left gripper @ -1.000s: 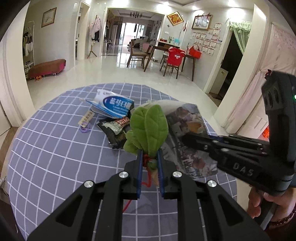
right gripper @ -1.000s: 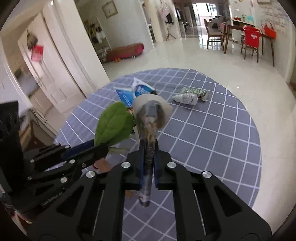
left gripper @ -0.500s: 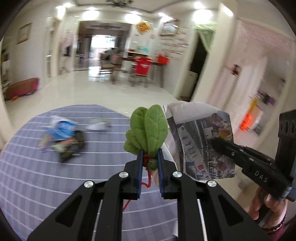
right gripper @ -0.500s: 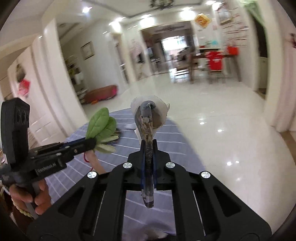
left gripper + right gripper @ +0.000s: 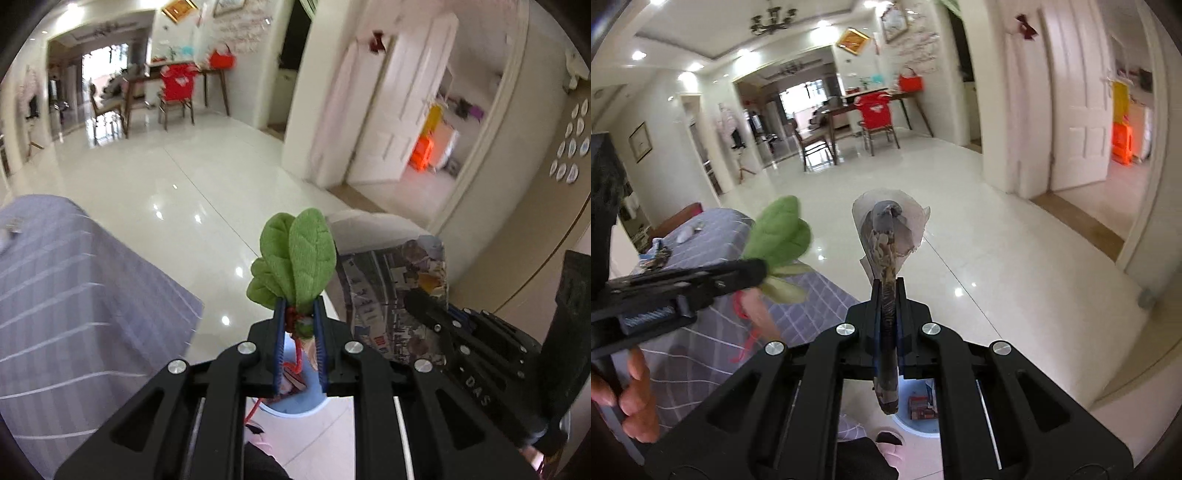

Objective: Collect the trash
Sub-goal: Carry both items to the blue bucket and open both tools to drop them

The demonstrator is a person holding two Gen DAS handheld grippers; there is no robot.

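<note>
Both hand-held grippers carry trash above a pale blue bin on the floor.

The left hand-held gripper (image 5: 298,317) is clamped narrowly on a green fabric leaf sprig (image 5: 295,258); the right hand-held gripper (image 5: 887,295) is pinched tight on a printed paper cone (image 5: 886,236). Only the left wrist view shows the cone's printed side (image 5: 391,291); only the right wrist view shows red packets inside the bin (image 5: 919,410), a hand (image 5: 631,402) on the left handle and small items on the bench (image 5: 812,295). The bench wears a grey checked cloth; beyond lie glossy white floor tiles (image 5: 923,177), a white door (image 5: 1078,110) and a dining table (image 5: 857,99).
</note>
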